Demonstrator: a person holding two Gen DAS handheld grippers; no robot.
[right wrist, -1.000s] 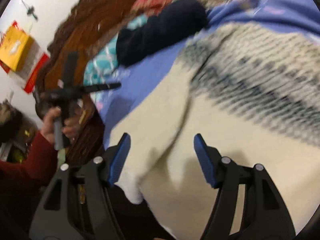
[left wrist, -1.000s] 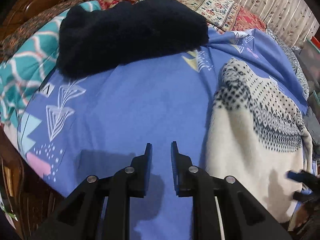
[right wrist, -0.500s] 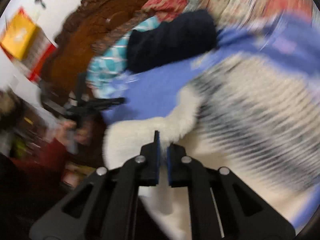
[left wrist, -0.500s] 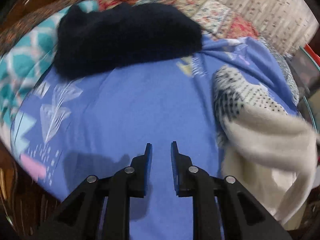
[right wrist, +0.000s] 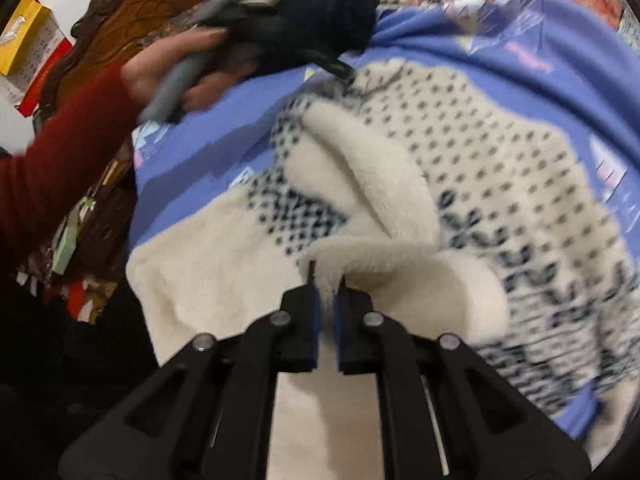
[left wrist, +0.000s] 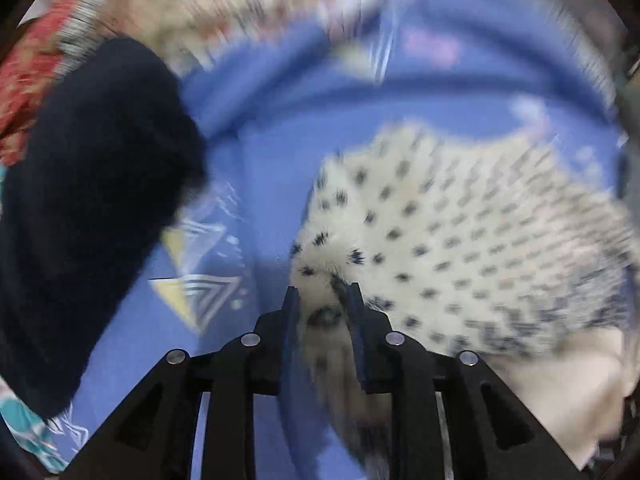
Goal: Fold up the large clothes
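Note:
A cream sweater with dark dotted patterns [right wrist: 500, 168] lies on a blue bedsheet [right wrist: 540, 40]. My right gripper [right wrist: 325, 280] is shut on a cream edge of the sweater, folded over the patterned part. My left gripper [left wrist: 322, 304] has a dotted corner of the sweater [left wrist: 460, 240] between its fingers, and its jaws stand a little apart around the cloth. In the right wrist view the left gripper [right wrist: 340, 72] shows at the sweater's far left corner, held by a hand in a red sleeve. The left wrist view is blurred.
A dark navy fleece garment [left wrist: 88, 200] lies on the sheet to the left of the sweater and shows at the far end in the right wrist view [right wrist: 340, 16]. Patterned bedding [left wrist: 200, 0] lies beyond. A carved wooden bed frame [right wrist: 140, 12] stands at the left.
My right gripper closed on the sweater's cream edge and carried it over the patterned part. My left gripper swung right from the bare sheet onto the sweater's dotted corner.

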